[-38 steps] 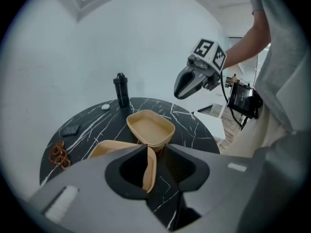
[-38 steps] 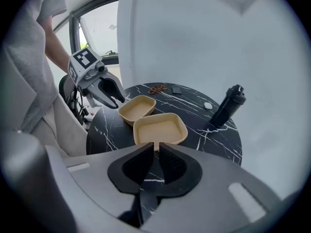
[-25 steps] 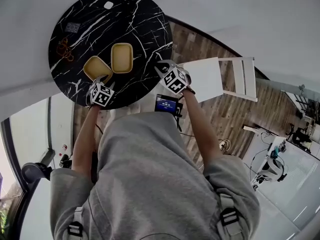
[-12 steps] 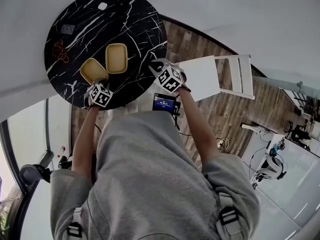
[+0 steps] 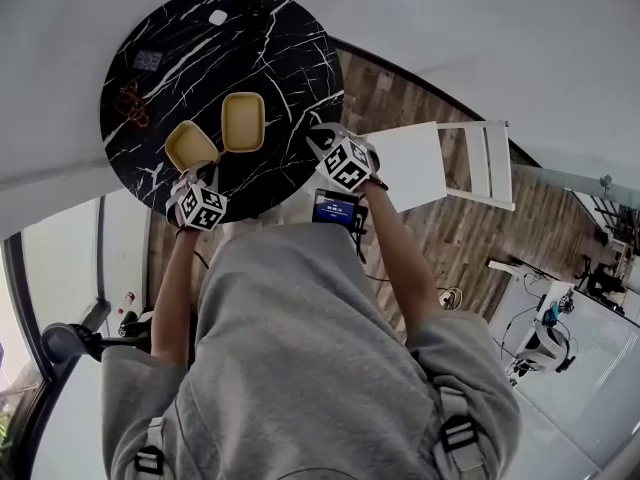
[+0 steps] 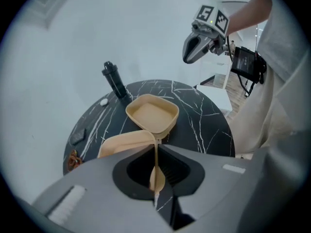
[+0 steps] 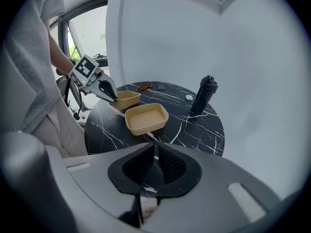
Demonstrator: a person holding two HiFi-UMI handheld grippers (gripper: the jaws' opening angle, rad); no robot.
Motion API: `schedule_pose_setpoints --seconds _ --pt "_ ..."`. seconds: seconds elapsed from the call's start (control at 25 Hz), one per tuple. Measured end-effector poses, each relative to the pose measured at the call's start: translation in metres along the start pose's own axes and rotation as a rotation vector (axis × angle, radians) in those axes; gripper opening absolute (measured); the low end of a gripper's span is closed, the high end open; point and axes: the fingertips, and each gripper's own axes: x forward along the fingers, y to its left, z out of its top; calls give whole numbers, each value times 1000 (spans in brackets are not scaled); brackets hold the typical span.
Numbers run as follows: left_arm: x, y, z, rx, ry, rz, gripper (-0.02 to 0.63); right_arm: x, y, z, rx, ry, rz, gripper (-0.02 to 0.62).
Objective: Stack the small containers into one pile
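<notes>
Two tan, shallow containers sit side by side on the round black marble table (image 5: pixel 270 48). My left gripper (image 6: pixel 156 145) has the near wall of the nearer container (image 6: pixel 124 142) between its jaws, which are closing and pinch the thin rim. The other container (image 6: pixel 152 114) rests just beyond it, empty. In the head view the left gripper (image 5: pixel 196 175) is at the left container (image 5: pixel 190 144), beside the right container (image 5: pixel 243 122). My right gripper (image 7: pixel 155 147) hovers above the table's near edge, short of that container (image 7: pixel 146 118); its jaws are closing to a narrow gap with nothing between them.
A black bottle (image 7: pixel 204 95) stands at the far side of the table. A small orange object (image 5: pixel 130 103), a dark card (image 5: pixel 147 60) and a white bit (image 5: pixel 218 17) lie near the table's far rim. A white chair (image 5: pixel 440 158) stands to the right.
The left gripper's fingers have drawn together at the nearer container's edge. The right gripper stays at about the same spot by the table's edge.
</notes>
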Motion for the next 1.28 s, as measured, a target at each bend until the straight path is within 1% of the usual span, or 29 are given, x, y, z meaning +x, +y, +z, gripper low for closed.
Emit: schedule_pose_setpoints --seconds 0.12,0.2,0.36,0.44,0.52,0.68,0.8,1.08,1.28 --pt "-19 8 18 85 -53 50 21 -2 -5 1 4 -7 -9 44" --pt "-29 9 34 153 -97 63 21 -3 -7 1 7 -10 -16 43" --pt "-38 -3 66 329 -172 39 21 -5 -9 -2 16 -14 -25 43" --pt "-36 -11 75 413 -177 22 21 -7 -9 -5 15 -12 -26 43" --pt "-29 -18 81 468 -178 1 21 -9 -8 -9 14 -5 -26 41" --pt "-16 -31 91 535 -194 -54 23 -15 -11 -19 32 0 -40 41" --pt "-4 -38 96 566 -201 -98 23 -19 -12 -29 38 12 -47 41" --pt "18 -47 99 669 -178 -163 23 -26 -14 -45 57 27 -68 40" --pt "30 -56 93 681 -142 -218 25 -27 -18 -47 61 29 -70 38"
